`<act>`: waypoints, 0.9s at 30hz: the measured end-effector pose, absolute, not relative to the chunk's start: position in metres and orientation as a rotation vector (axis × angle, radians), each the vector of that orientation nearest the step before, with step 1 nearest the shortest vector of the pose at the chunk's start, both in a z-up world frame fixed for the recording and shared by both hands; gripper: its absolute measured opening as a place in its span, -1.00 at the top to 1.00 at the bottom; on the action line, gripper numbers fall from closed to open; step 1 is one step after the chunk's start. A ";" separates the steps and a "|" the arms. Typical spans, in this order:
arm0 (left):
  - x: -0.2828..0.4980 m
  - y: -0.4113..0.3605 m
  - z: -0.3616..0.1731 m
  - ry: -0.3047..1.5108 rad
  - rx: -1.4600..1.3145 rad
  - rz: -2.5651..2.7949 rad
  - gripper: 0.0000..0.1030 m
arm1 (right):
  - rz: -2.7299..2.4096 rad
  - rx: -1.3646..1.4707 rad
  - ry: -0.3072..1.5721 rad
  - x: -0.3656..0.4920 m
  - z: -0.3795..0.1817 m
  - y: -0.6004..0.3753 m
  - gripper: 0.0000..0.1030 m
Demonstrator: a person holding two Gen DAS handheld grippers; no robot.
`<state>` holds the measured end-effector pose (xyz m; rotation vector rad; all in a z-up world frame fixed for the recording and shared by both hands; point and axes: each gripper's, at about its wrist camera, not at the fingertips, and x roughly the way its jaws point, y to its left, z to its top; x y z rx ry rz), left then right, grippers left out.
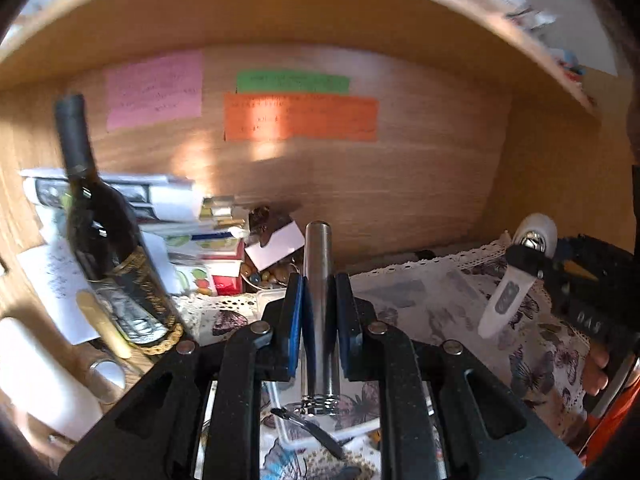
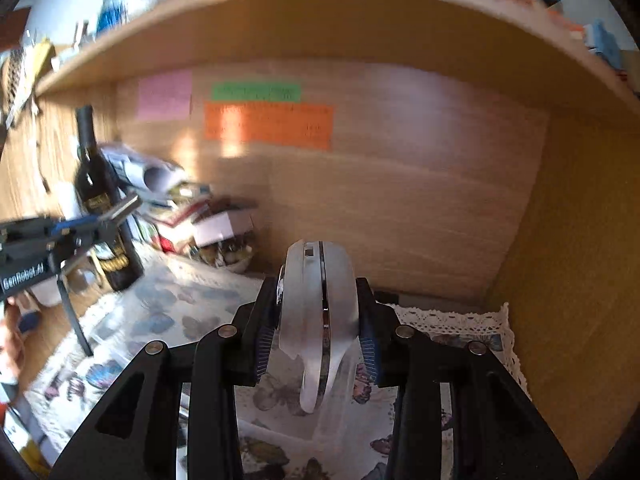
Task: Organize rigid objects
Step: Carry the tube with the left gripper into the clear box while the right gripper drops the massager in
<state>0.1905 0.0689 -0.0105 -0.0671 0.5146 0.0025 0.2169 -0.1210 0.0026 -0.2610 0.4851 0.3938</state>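
Two grippers work inside a wooden shelf bay. From the left wrist, the left gripper (image 1: 318,312) has its jaws clamped on an upright metal cylinder (image 1: 319,280), above a butterfly-print cloth (image 1: 420,300); a dark bottle (image 1: 108,236) stands left. From the right wrist, the right gripper (image 2: 318,330) grips a white handheld device (image 2: 318,312), jaws pressed against its sides.

White-and-chrome handheld device (image 2: 320,312) clamped upright between right gripper (image 2: 318,340) jaws, above butterfly-print cloth (image 2: 168,312).
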 end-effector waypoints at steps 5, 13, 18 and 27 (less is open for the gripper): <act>0.225 0.072 -0.041 0.625 -0.088 -0.021 0.71 | 0.402 -0.300 0.559 0.236 -0.020 -0.109 0.34; 0.248 0.075 -0.070 0.745 -0.111 -0.059 0.71 | 0.443 -0.354 0.617 0.254 -0.038 -0.077 0.33; 0.244 0.075 -0.068 0.738 -0.112 -0.059 0.71 | 0.497 -0.348 0.696 0.268 -0.052 -0.058 0.34; 0.218 0.070 -0.052 0.689 -0.075 -0.062 0.71 | 0.513 -0.307 0.754 0.272 -0.061 -0.056 0.30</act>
